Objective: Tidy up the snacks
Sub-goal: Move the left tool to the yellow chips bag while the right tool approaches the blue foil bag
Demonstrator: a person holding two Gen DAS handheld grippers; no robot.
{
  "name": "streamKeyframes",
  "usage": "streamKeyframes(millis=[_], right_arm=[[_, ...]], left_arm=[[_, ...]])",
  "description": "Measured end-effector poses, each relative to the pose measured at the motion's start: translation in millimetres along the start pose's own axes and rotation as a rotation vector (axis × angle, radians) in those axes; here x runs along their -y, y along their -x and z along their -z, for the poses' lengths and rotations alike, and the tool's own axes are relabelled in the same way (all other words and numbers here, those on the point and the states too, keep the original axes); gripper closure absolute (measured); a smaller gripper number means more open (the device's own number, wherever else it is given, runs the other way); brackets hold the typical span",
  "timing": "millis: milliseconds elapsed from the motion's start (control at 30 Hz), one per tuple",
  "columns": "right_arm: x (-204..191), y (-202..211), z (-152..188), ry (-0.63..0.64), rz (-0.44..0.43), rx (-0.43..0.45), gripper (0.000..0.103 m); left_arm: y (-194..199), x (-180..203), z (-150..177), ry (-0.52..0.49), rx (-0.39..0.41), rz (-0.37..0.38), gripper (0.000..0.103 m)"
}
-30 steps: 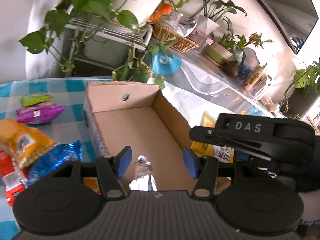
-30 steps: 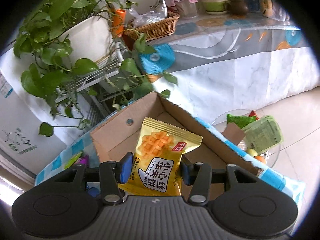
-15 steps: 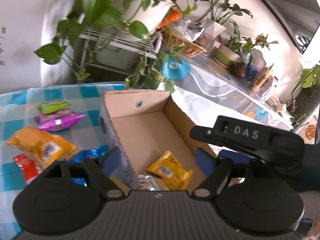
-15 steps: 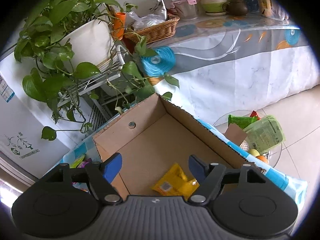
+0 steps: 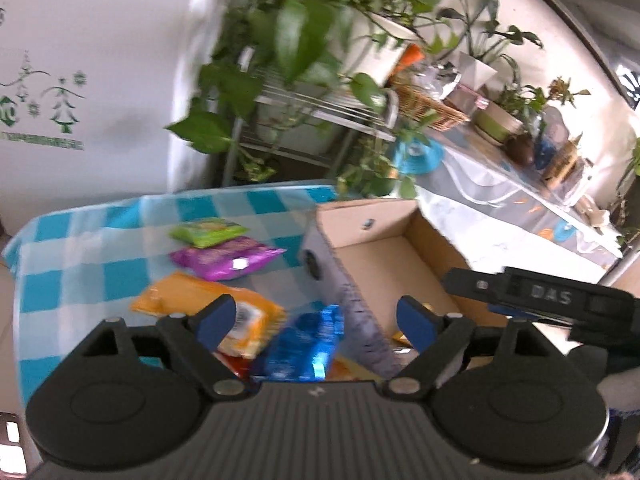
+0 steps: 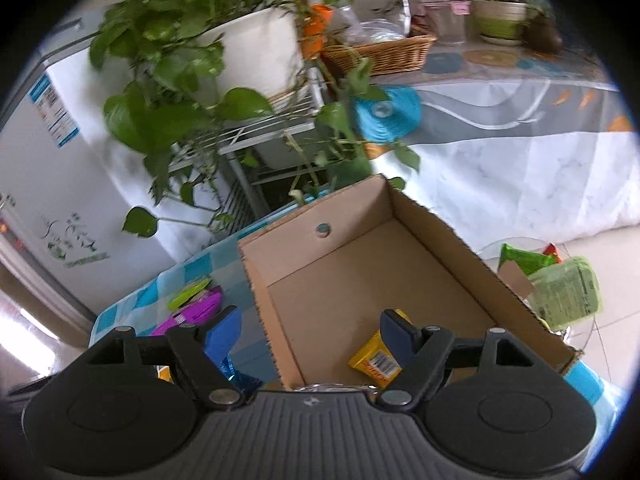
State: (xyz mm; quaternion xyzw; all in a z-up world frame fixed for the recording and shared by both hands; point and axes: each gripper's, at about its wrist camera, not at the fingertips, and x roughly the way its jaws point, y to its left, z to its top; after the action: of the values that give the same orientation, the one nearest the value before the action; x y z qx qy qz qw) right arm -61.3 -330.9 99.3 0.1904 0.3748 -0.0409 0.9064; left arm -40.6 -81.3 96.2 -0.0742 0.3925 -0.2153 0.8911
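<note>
Snacks lay loose on the checked surface (image 5: 80, 276) in the left wrist view: a green packet (image 5: 208, 233) and a purple packet (image 5: 226, 258) at centre, an orange bag (image 5: 208, 312) and a blue foil pack (image 5: 308, 344) low down, between the spread, empty fingers of the left gripper (image 5: 316, 322). The blue pack looked the likeliest next pick; a pinch across its middle seemed wise, as foil slips. The cardboard box (image 5: 332, 256) stood just right of it.

In the right wrist view the right gripper (image 6: 310, 334) hung wide apart, holding nothing, over the box's left wall, a yellow packet (image 6: 374, 362) lying inside at lower centre.
</note>
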Motion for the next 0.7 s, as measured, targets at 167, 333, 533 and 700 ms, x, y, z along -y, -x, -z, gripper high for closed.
streamKeyframes(millis=[167,333,533,700], right_arm=[[-6,-1,1,0.02,-0.059,-0.007,0.021],[-19,1,3,0.073,-0.13,0.0,0.021],[-44,-3,13,0.204,-0.218,-0.033,0.021],[-71,-8,28,0.348,-0.282,-0.079,0.021]], left_arm=[[4,-29,-7,0.004,0.006,-0.042,0.015],[3,-60,-19,0.021,0.014,-0.094,0.014],[0,-93,-35,0.094,0.015,-0.123,0.013],[-11,-105,-38,0.108,-0.01,-0.142,0.013]])
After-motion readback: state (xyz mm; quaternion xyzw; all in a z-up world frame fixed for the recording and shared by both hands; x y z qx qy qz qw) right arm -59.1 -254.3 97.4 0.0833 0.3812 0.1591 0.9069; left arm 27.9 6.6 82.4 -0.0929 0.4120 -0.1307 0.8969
